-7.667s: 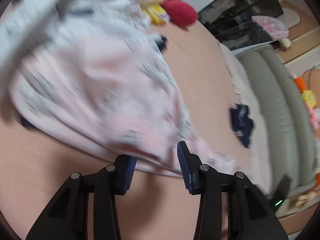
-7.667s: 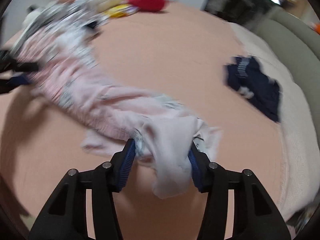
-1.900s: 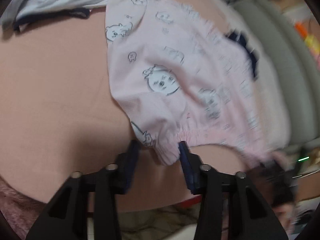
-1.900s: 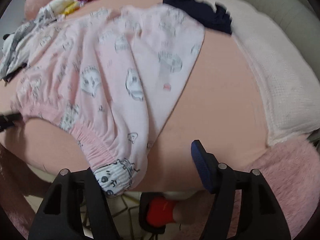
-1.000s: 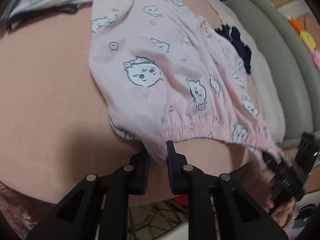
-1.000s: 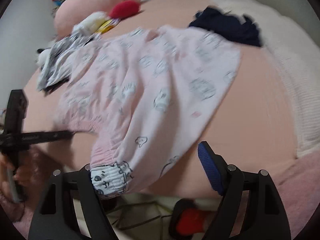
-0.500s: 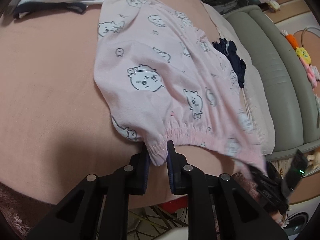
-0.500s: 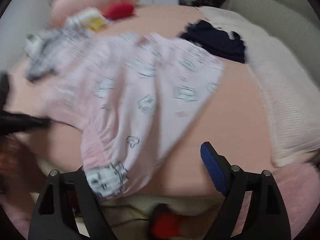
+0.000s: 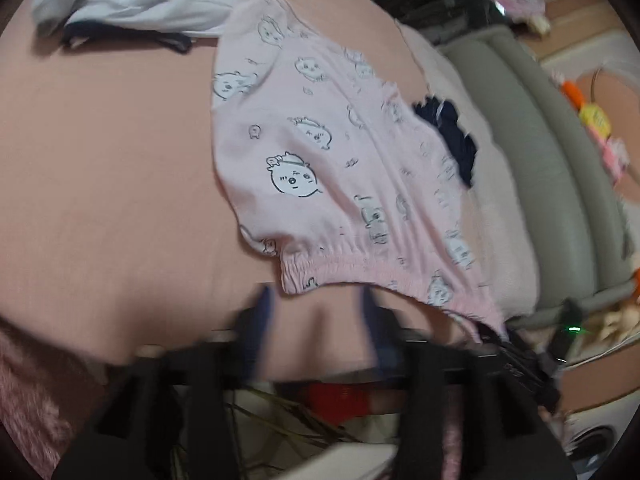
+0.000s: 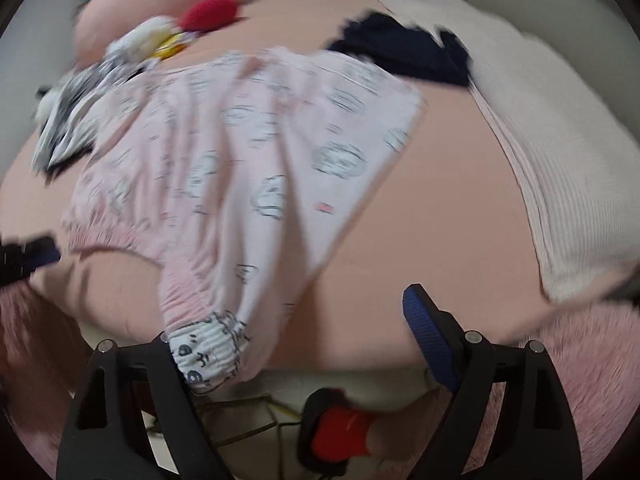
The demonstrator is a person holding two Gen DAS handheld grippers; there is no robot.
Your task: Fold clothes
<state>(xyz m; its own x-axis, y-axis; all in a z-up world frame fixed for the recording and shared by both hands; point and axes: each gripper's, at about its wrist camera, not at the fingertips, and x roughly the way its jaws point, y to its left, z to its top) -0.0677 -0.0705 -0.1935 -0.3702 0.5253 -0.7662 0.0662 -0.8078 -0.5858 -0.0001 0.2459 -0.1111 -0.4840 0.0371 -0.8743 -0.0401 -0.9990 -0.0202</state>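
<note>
Pink pyjama shorts (image 9: 320, 168) lie spread on the bed (image 9: 100, 160). The left claw (image 9: 316, 312) is opening just below the waistband, nothing between its pads. The right claw (image 10: 296, 332) stands wide apart, waistband draped against its left finger.

Motion blur smears the left gripper (image 9: 316, 300) at the bottom of its own view, fingers only dark streaks. In the right wrist view the prints on the pink shorts (image 10: 248, 152) are smudged beyond reading, and the striped clothes (image 10: 72, 120) at upper left blur into streaks.
</note>
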